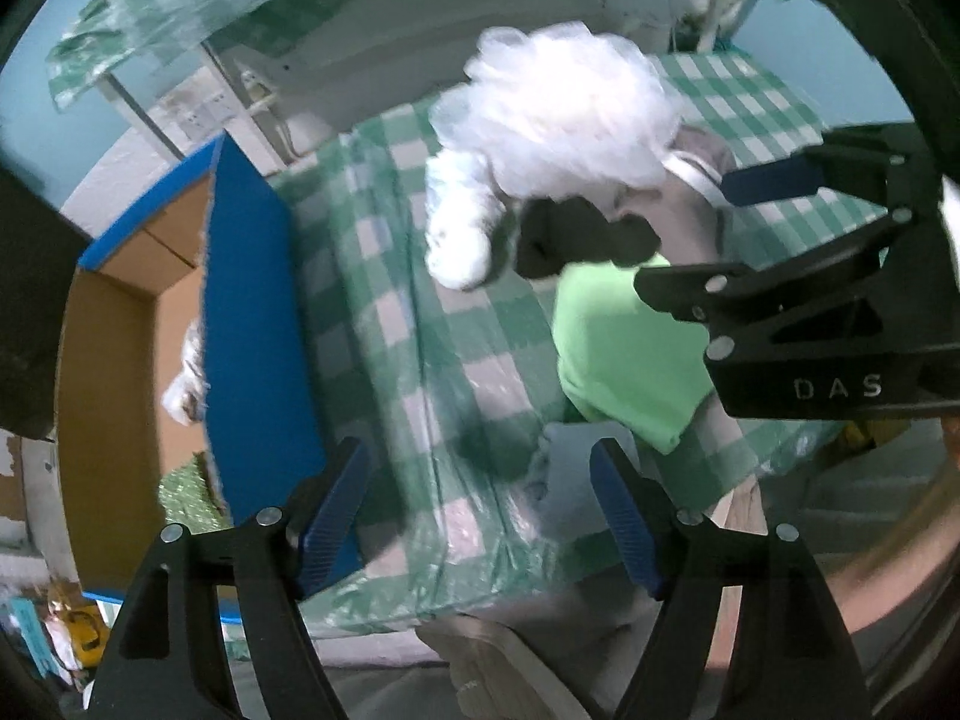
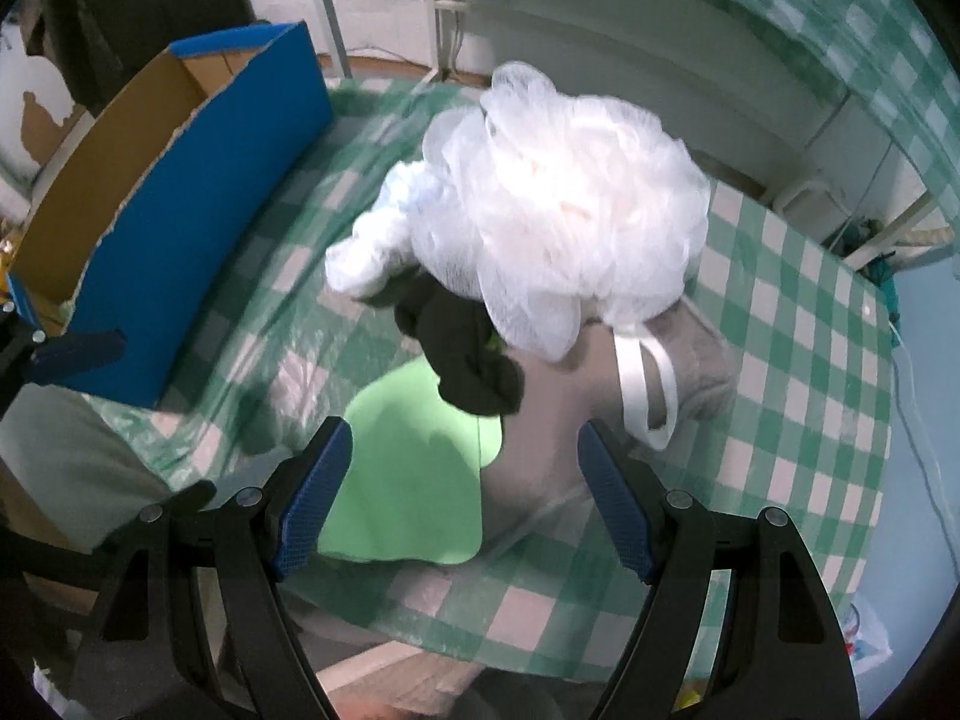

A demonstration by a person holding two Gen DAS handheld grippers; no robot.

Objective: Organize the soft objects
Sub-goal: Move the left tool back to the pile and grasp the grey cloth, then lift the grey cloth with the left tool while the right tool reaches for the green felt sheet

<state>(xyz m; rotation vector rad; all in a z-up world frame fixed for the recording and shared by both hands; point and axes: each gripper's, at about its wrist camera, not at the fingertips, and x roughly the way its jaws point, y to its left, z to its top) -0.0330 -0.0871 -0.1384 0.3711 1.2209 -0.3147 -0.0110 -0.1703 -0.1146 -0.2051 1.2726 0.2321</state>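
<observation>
Both pairs of blue-padded fingers stand wide apart and grip nothing. Between the left gripper [image 1: 480, 516] fingers [image 1: 333, 516] only checked tablecloth [image 1: 384, 324] shows, near the table's front edge. The right gripper [image 2: 465, 498] hangs above a light green cloth [image 2: 408, 474], its pads clear of the fabric. On the table lies a heap of soft things: a white mesh bath pouf [image 2: 576, 210] on top, a dark cloth [image 2: 468, 354] under it, a grey cloth [image 2: 558, 420] beside the green one, and what may be a small white bundle [image 2: 375, 234], blurred. A blue-sided cardboard box [image 2: 198, 228] stands on the table to the heap's left, apart from it.
</observation>
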